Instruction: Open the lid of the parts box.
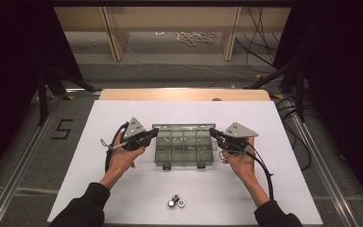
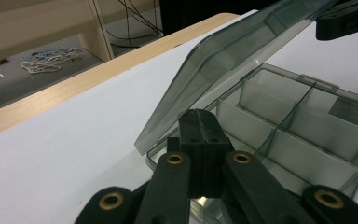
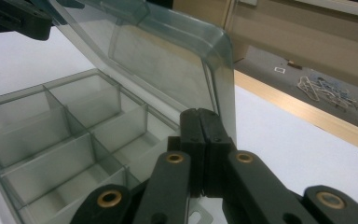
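Three metal nuts [image 1: 176,202] lie nearest; both claws, left [image 1: 155,133] and right [image 1: 213,132], pinched closed, flank the smoky plastic divided box [image 1: 185,147]

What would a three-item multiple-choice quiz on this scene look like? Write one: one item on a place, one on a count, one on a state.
1. Where do the metal nuts lie?
A. Inside the organizer box
B. On the white table, near the person's edge, in front of the box
C. On the floor behind the table

2. How many latch tabs show on the near edge of the compartment box?
A. Two
B. Four
C. None

3. How does the box's lid stand?
A. Shut flat
B. Taken off and laid aside
C. Raised, tilted up on its far hinge

Answers:
1 B: the high view shows them on the bare table, apart from the box.
2 A: two small tabs sit at its front edge.
3 C: both gripper views show the lid angled above the open compartments.
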`<state>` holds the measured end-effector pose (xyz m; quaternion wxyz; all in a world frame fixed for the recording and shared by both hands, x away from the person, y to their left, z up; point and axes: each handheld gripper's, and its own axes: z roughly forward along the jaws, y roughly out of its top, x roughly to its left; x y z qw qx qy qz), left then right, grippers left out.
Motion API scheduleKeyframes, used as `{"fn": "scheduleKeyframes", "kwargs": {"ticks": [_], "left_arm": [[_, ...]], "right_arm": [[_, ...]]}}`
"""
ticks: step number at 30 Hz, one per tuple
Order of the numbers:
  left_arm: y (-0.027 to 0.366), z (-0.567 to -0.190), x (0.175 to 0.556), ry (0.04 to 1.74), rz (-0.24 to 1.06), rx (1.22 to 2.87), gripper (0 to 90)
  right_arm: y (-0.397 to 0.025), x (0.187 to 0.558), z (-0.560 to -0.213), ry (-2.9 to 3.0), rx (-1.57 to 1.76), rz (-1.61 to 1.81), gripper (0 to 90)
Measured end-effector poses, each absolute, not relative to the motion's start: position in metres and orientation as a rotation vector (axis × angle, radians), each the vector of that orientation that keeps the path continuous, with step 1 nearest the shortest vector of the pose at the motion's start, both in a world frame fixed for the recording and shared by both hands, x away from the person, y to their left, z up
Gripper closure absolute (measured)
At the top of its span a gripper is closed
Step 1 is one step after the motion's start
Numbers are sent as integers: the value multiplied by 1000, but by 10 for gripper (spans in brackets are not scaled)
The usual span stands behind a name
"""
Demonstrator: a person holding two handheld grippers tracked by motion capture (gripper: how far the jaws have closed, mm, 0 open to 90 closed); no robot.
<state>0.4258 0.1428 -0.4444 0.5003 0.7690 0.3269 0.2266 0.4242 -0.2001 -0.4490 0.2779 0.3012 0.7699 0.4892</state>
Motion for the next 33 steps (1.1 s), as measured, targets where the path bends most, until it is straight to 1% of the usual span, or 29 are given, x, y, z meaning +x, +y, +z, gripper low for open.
{"fn": "scheduleKeyframes", "kwargs": {"ticks": [18, 21, 22, 23, 25, 27, 28, 29, 30, 31, 32, 33], "left_arm": [[140, -443, 433, 809, 534, 1847, 897], [141, -441, 433, 802, 537, 1848, 897], [141, -441, 433, 802, 537, 1848, 897], [141, -441, 433, 804, 536, 1845, 897], [141, -441, 433, 788, 542, 1856, 897], [141, -440, 432, 790, 539, 1858, 897], [141, -440, 432, 790, 539, 1858, 896], [141, -440, 432, 787, 541, 1860, 897], [141, -440, 432, 787, 541, 1860, 897], [141, -440, 432, 792, 536, 1859, 897], [141, -440, 432, 793, 535, 1858, 897], [141, -440, 432, 791, 540, 1858, 897]], "right_arm": [[-196, 432, -447, 2051, 798, 1313, 900], [-195, 431, -447, 2056, 803, 1322, 860], [-195, 431, -447, 2056, 803, 1322, 860], [-195, 429, -448, 2067, 804, 1311, 818], [-194, 428, -448, 2072, 804, 1306, 806], [-191, 423, -449, 2085, 781, 1301, 732], [-191, 423, -449, 2085, 781, 1301, 732], [-191, 418, -450, 2119, 788, 1274, 668], [-191, 418, -450, 2119, 788, 1274, 668], [-191, 416, -450, 2122, 782, 1267, 642], [-193, 413, -451, 2127, 825, 1258, 559], [-193, 413, -451, 2127, 825, 1258, 559]]}}
